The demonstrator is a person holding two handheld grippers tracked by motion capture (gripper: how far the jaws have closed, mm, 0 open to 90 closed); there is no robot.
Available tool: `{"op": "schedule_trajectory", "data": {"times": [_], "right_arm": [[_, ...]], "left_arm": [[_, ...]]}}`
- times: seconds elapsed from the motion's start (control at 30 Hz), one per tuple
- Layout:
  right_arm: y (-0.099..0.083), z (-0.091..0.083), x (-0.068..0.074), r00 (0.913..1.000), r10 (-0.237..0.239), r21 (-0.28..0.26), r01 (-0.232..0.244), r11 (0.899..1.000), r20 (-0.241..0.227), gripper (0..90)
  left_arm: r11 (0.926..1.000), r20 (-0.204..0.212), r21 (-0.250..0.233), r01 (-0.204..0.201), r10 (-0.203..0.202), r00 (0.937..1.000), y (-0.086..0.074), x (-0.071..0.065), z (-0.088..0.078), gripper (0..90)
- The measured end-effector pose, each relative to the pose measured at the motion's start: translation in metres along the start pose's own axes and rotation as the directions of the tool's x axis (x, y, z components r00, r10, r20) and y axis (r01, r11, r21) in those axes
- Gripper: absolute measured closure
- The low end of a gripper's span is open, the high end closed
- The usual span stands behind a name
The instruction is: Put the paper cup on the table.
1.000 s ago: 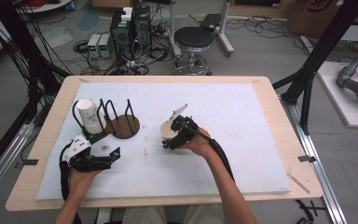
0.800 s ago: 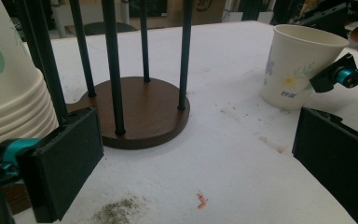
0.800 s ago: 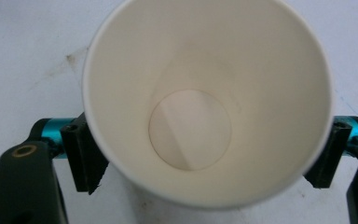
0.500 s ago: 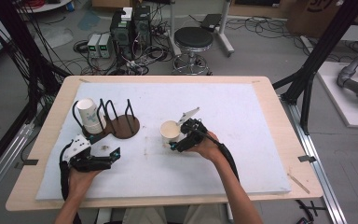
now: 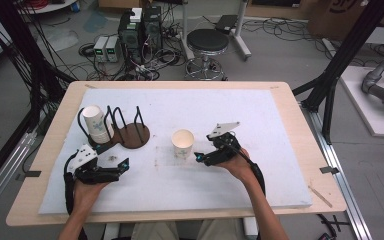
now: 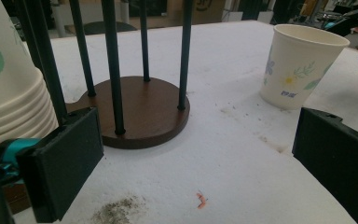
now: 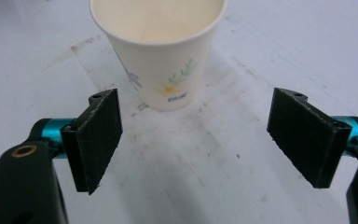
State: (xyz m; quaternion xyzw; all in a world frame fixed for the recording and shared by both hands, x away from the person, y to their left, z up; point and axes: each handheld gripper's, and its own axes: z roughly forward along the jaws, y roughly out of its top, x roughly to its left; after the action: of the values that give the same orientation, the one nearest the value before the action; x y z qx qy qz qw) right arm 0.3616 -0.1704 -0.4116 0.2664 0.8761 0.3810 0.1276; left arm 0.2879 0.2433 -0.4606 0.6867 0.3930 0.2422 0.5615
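A single paper cup with a flower print stands upright on the white mat, near the middle. My right gripper sits just right of it, open, pointing at the cup with nothing between its pads. A stack of paper cups lies tilted in a black wire rack with a round brown base at the left. My left gripper rests in front of the rack, open and empty.
The white mat covers most of the wooden table. A small orange scrap and some dark crumbs lie on the mat before the left gripper. Beyond the table's far edge stand a stool and electronics.
The right gripper has drawn back to the right, away from the single cup, which now stands alone on the mat. The left gripper has stayed put.
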Motion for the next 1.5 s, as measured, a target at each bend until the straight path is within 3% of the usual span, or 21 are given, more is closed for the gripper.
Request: {"op": "schedule_trajectory", "data": {"times": [0.27,0.43,0.53,0.63,0.9,1.27,1.5], "right_arm": [[-0.025,-0.020,-0.002,0.9987,0.045,-0.060,-0.044,0.997,0.023,18.4],[-0.043,-0.029,-0.004,0.9949,0.094,-0.116,-0.089,0.989,0.037,18.5],[-0.053,-0.034,-0.004,0.9947,0.092,-0.158,-0.084,0.984,0.046,18.4],[-0.062,-0.038,-0.004,0.9920,0.118,-0.172,-0.109,0.979,0.045,18.5],[-0.077,-0.046,-0.002,0.9909,0.115,-0.216,-0.097,0.972,0.070,18.5],[-0.096,-0.049,-0.004,0.9777,0.170,-0.244,-0.137,0.960,0.123,18.5],[-0.101,-0.054,-0.007,0.9677,0.208,-0.290,-0.160,0.944,0.142,18.5]], "left_arm": [[1.0000,0.002,0.003,0.000,0.000,1.0000,0.000,0.000,0.000,1.8],[1.0000,-0.001,0.000,-0.001,0.001,1.0000,0.000,0.000,0.000,1.8],[1.0000,-0.001,0.001,-0.001,0.001,1.0000,0.000,0.000,0.000,1.8],[1.0000,0.000,0.004,0.000,0.000,1.0000,0.000,0.000,0.000,1.8],[1.0000,-0.001,0.003,-0.001,0.001,1.0000,0.000,0.000,0.000,1.8],[1.0000,-0.001,0.005,-0.006,0.006,1.0000,0.000,0.000,0.000,1.8],[1.0000,0.005,0.000,-0.008,0.008,1.0000,0.000,0.000,0.000,1.8]]}}
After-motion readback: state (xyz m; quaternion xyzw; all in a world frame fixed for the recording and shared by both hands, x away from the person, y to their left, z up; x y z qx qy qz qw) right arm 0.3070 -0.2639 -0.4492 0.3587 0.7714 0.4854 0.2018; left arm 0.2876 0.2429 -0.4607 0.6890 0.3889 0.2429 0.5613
